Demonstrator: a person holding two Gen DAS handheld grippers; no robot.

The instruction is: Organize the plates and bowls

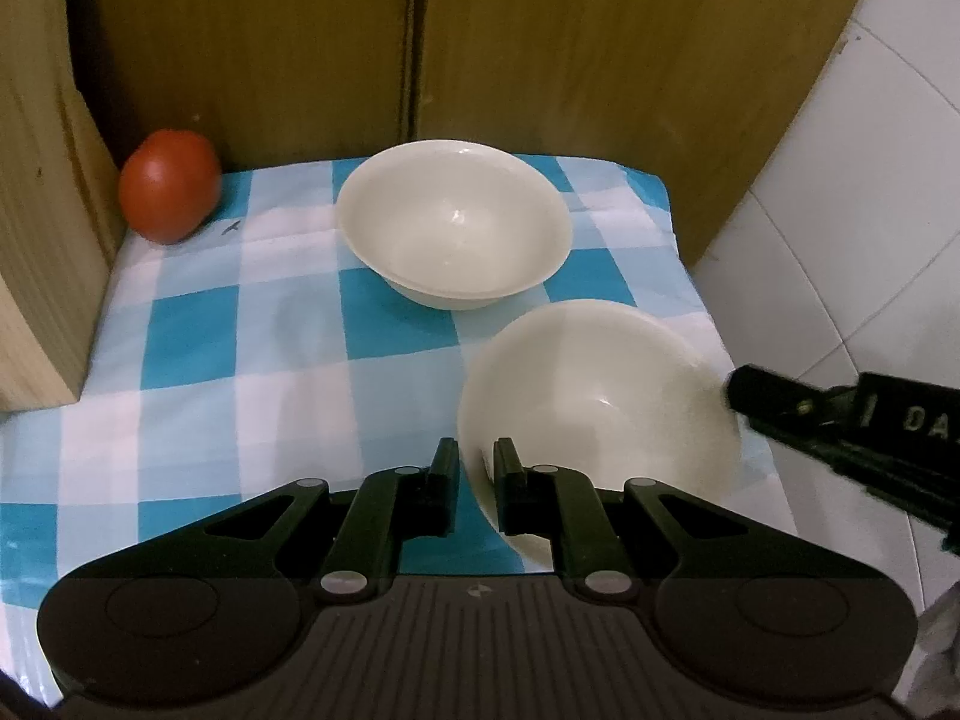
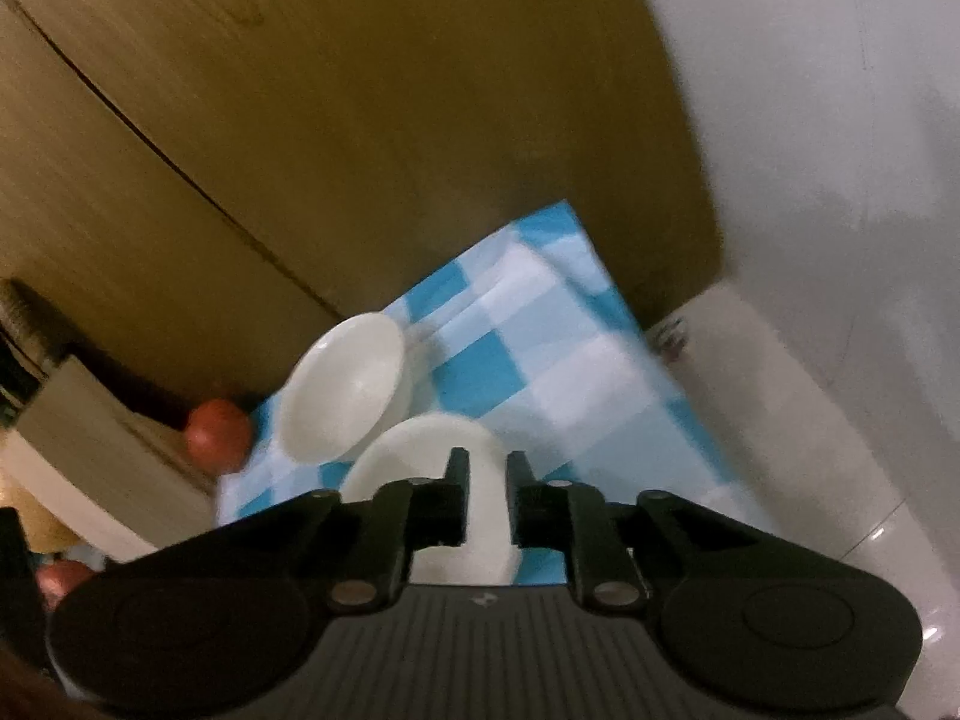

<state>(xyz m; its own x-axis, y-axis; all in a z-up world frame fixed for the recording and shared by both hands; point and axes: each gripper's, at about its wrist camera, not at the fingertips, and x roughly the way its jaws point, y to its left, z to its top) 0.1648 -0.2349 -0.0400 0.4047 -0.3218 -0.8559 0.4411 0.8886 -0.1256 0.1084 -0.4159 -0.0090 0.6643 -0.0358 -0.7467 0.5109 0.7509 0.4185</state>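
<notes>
Two white bowls on a desk covered by a blue-and-white checked cloth, wooden panels behind.

Far bowl sits upright and flat on the cloth, toward the back, in front of the seam between the two wooden panels. In the right wrist view it appears again, blurred.

Near bowl is tilted, mouth facing up and toward the left camera, near the right edge of the desk. The two bowls are close but not touching.

Left claw: fingers nearly together, pinching the near bowl's rim, one finger outside the wall, the other inside.

Right claw: fingers narrowly apart with the near bowl between them; it appears to grip the rim, though motion blur makes contact hard to confirm. From the left camera, its black tip meets the bowl's right rim.

A tomato rests at the back left corner of the cloth, well apart from both bowls, beside a pale wooden block. White tiled floor to the right of the desk.
</notes>
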